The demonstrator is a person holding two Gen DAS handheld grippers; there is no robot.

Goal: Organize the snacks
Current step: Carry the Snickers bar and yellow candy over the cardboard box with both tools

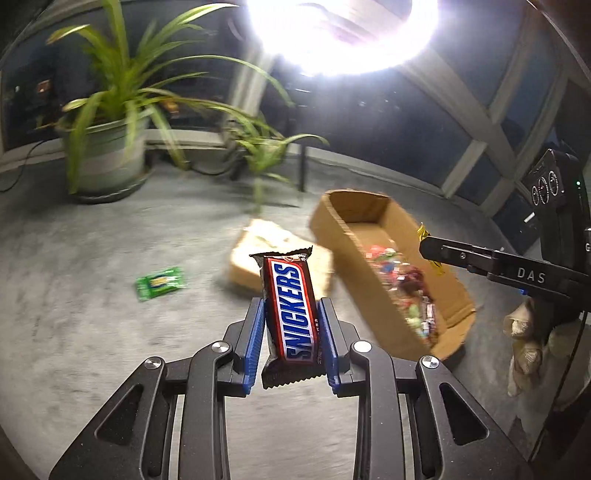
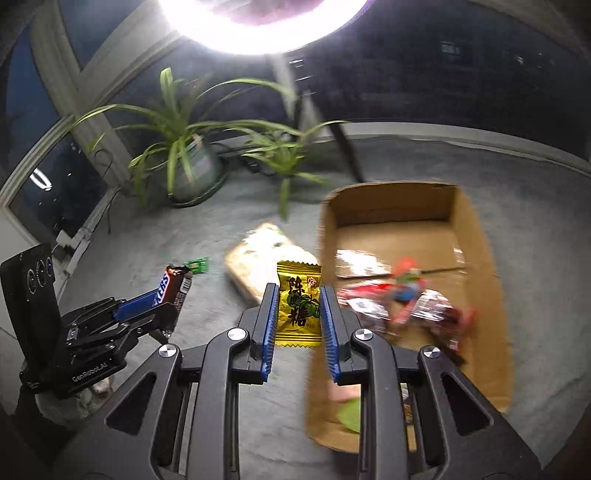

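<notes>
Above the grey carpeted floor, the left gripper (image 1: pixel 291 325) is clamped on a brown Snickers bar (image 1: pixel 290 312); the right gripper (image 2: pixel 298 325) pinches a yellow candy packet (image 2: pixel 298 304) beside the open cardboard box (image 2: pixel 480 236) of snacks.

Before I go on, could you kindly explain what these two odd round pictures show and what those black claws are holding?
No robot here: a person carries a hand-held gripper in each hand, and a wide-angle camera on each looks along its two fingers. One picture comes from the left hand-held gripper, shut on a Snickers bar. The other comes from the right hand-held gripper, shut on a yellow candy packet. On the grey carpet stand a cardboard box already holding assorted snacks, a tan packet beside it, a small green packet and potted plants. A bright ring lamp shines above.
</notes>
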